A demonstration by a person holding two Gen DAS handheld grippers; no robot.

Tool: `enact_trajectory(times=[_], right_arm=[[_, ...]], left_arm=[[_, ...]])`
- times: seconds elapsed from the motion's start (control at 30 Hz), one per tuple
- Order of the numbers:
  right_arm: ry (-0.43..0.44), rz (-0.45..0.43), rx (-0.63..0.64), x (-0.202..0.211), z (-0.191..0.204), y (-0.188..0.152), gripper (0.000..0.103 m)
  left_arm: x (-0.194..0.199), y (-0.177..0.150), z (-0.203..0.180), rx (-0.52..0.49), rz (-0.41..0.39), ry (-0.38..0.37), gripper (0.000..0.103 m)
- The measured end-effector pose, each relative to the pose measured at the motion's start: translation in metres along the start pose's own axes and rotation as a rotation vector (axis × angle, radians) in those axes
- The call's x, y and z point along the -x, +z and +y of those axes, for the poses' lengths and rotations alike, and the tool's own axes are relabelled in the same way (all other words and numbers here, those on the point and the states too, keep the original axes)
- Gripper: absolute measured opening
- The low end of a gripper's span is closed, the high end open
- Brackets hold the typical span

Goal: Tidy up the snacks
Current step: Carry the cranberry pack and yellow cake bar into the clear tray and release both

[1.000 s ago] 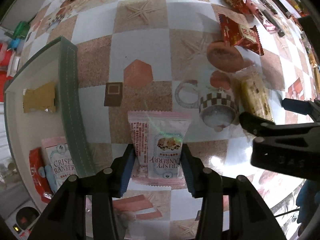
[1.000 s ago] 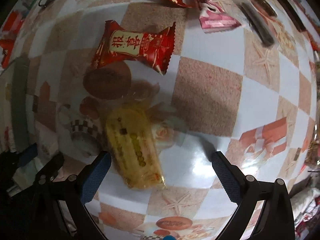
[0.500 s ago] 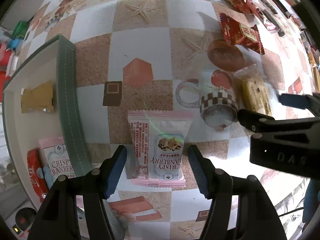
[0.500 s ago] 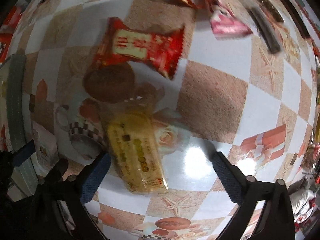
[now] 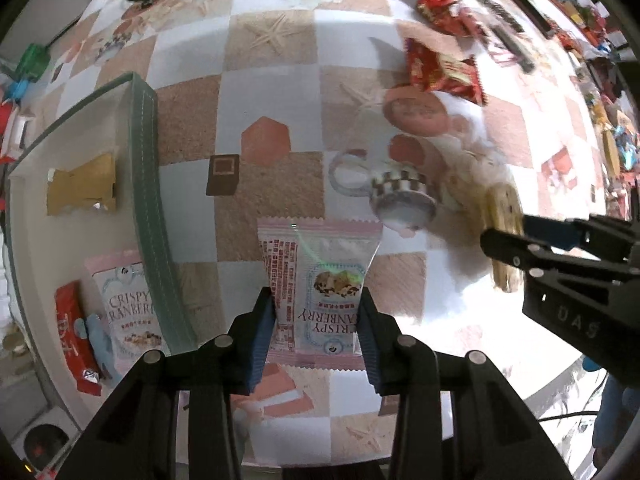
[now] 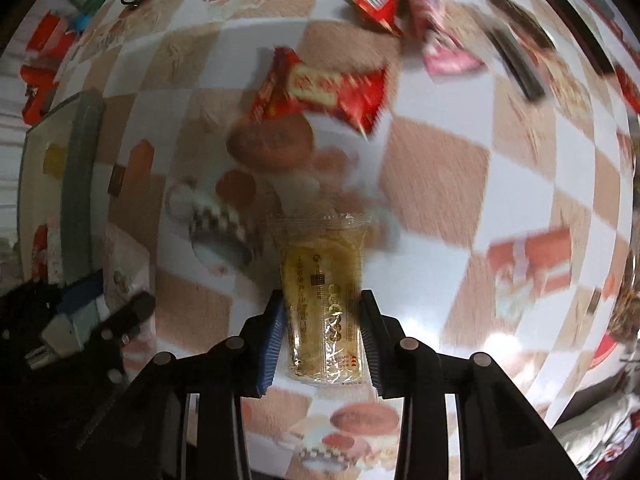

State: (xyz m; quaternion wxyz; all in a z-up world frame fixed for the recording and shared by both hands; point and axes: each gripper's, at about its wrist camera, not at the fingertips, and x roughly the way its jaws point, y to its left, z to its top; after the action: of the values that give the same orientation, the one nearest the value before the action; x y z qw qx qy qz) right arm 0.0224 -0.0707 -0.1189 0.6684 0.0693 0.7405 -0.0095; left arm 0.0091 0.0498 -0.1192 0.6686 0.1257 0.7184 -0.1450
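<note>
In the left wrist view, the left gripper (image 5: 318,322) points down at a table (image 5: 272,80) covered with a checkered printed cloth. Its jaws are closing, and the blue pads already press both sides of a pink cranberry snack packet (image 5: 318,280). The lower edge of the packet lies between the fingers, and the arms cover the table below it. On the left stands a box with a green rim (image 5: 146,184). Inside it lie a gold wrapper (image 5: 82,190), a second pink packet (image 5: 128,312) and a red bar (image 5: 76,344); the rim hides part of the second packet, and the edge of the picture cuts the box. On the right the right gripper (image 5: 516,240) comes into the view, with a yellow packet (image 5: 504,216) at its tips, blurred and partly covered. A red snack bag (image 5: 440,70) lies farther away, and behind it are more snacks, too blurred to name.

In the right wrist view, the right gripper (image 6: 322,334) also points down. Its jaws are closing, and the pads touch both sides of the clear packet with a yellow cake (image 6: 322,300). The whole picture is blurred by motion. The red snack bag (image 6: 324,88) lies beyond the packet on the cloth. At the top are another red bag (image 6: 374,0), a pink packet (image 6: 444,48) and dark sticks (image 6: 516,64), with no readable text. At the left the green box rim (image 6: 80,184) is visible, and the left gripper (image 6: 80,312) is only a dark shape, with its jaws hard to make out here.
</note>
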Motion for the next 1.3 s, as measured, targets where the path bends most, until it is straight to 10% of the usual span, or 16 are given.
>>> enact_trajectory(times=[0.67, 1.3], right_arm=[[0.079, -0.029, -0.093, 0.019, -0.037, -0.046, 0.038], [0.058, -0.074, 0.050, 0.043, 0.041, -0.033, 0.038]], left_arm=[[0.071, -0.047, 0.022, -0.014, -0.104, -0.006, 0.043], [0.079, -0.060, 0.073, 0.083, -0.162, 0.004, 0.043]])
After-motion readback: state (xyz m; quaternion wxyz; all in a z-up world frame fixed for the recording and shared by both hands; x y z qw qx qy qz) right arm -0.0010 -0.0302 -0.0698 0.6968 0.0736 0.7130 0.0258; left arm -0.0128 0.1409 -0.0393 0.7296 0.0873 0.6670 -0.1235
